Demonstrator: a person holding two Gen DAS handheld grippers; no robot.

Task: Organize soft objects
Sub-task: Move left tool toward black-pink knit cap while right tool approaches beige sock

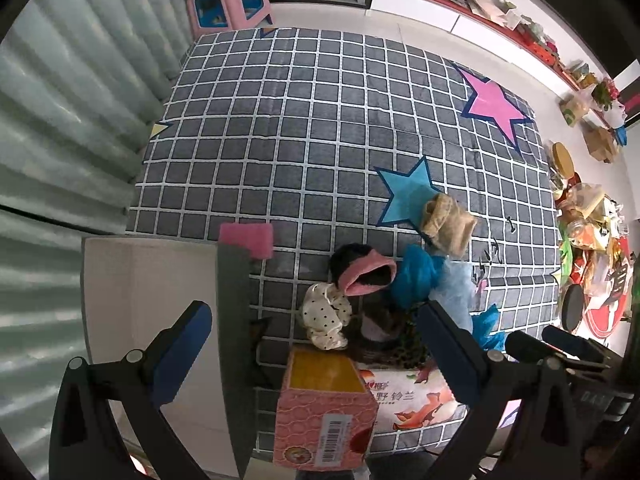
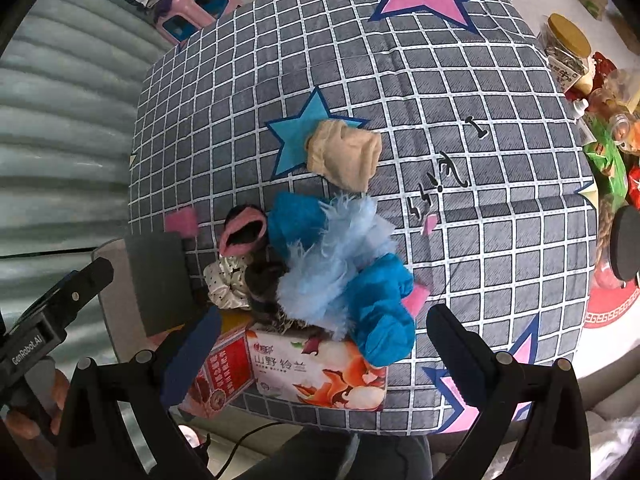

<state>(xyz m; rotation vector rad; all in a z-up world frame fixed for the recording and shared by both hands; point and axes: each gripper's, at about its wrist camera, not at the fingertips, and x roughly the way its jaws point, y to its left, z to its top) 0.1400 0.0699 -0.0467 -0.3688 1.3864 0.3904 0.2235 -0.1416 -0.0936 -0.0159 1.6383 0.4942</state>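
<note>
Both grippers hang released over the near edge of a grid-printed mat [image 2: 460,92], each with blue-padded fingers spread wide and nothing between them. Just ahead of the left gripper [image 1: 314,344] stands an upright pink carton [image 1: 326,412] with a yellow top and a barcode, its base cut off by the frame; left of its fingers a flat grey panel [image 1: 234,344] rises on edge and hides part of a white box [image 1: 156,320]. Between the right gripper's [image 2: 324,346] fingers lies a glossy soft tissue pack [image 2: 320,372] printed with orange shapes. Just beyond it the soft things lie heaped, touching: a shiny cream dotted scrunchie [image 2: 226,284], a dark fuzzy slipper with a pink rim [image 2: 242,232], a leopard-print scrap mostly buried, and a blue cloth [image 2: 380,312] wrapped round pale-blue feathery fluff [image 2: 340,248]. Farther out, a bunched beige knit sock [image 2: 346,154] rests apart from the heap, on a blue star. A small pink sponge [image 1: 248,240] lies past the panel.
</note>
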